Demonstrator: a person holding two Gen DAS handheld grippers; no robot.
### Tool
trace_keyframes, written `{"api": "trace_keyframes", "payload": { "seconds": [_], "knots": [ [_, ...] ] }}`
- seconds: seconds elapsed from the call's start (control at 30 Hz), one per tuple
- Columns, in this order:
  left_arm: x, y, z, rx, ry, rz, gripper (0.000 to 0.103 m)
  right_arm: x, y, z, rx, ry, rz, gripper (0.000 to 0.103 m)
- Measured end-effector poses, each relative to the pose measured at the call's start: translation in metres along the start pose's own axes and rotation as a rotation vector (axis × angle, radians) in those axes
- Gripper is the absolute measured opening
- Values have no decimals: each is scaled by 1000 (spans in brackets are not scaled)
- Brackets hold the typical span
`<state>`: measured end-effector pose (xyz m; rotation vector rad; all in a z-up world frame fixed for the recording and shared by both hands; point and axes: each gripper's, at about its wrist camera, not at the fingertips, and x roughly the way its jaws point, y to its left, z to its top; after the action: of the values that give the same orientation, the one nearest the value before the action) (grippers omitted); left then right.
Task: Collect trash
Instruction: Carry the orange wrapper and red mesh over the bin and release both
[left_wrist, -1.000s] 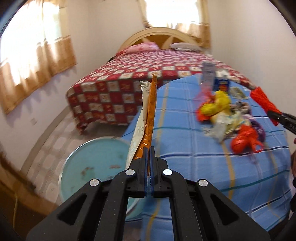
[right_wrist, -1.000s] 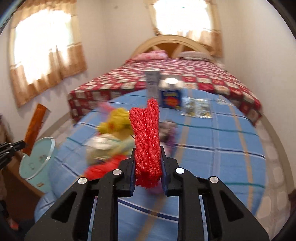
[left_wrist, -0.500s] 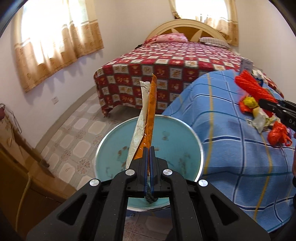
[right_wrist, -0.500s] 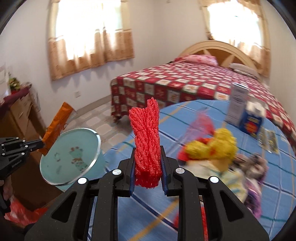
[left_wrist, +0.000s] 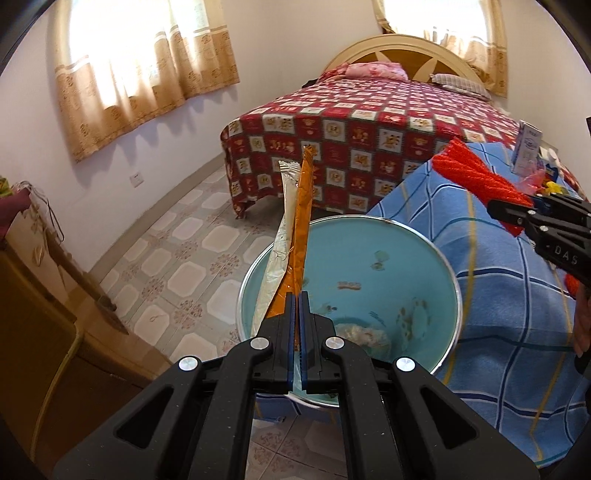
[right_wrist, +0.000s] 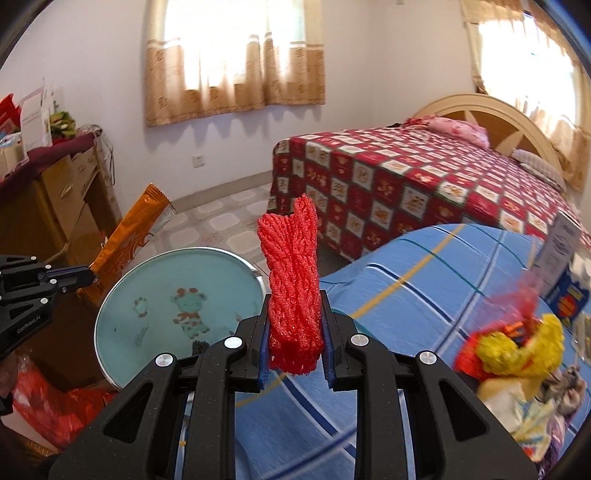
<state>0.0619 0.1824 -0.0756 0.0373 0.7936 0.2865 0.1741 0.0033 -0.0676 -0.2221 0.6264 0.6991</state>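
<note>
Here, in the left wrist view, the left tool (left_wrist: 295, 314) is pinching the lower end of an orange wrapper (left_wrist: 301, 229) with its jaws pressed together on it; a silver-white wrapper (left_wrist: 282, 229) is lying flat against the orange one and is standing up with it. Both wrappers are hanging over the teal bin (left_wrist: 369, 266), whose round metal rim is sitting just beside the blue checked cloth of the table (left_wrist: 509, 332). The right tool (left_wrist: 513, 214) is entering from the right edge, clamped on a red mesh bundle (left_wrist: 476, 177) that is sticking out over the table's near corner, close to the bin's rim. A white carton (left_wrist: 526, 153) is standing farther back on the table, and the bed (left_wrist: 369, 129) with its red patterned cover is lying beyond. In the right wrist view, the right tool (right_wrist: 295, 332) is gripping the red mesh bundle (right_wrist: 293, 280) upright, the pads pressing on both of its sides. The teal bin (right_wrist: 177, 302) is showing to the left of the bundle, a cartoon figure printed on its floor. The left tool (right_wrist: 86, 277) is reaching in from the left edge, holding the orange wrapper (right_wrist: 129, 240) tilted above the bin's far rim. A yellow crumpled piece (right_wrist: 517, 347) and other scraps are lying blurred on the table (right_wrist: 424, 295) at the right.
</note>
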Motion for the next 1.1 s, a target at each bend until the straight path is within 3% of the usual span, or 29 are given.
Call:
{"api": "trace_keyframes", "payload": {
  "seconds": [0.4, 1.1],
  "knots": [
    [8, 9, -3, -22, 25, 13, 2, 22, 26, -2, -97, 47, 43, 23],
    [12, 7, -5, -29, 37, -7, 2, 25, 33, -4, -116, 59, 60, 23]
  ]
}}
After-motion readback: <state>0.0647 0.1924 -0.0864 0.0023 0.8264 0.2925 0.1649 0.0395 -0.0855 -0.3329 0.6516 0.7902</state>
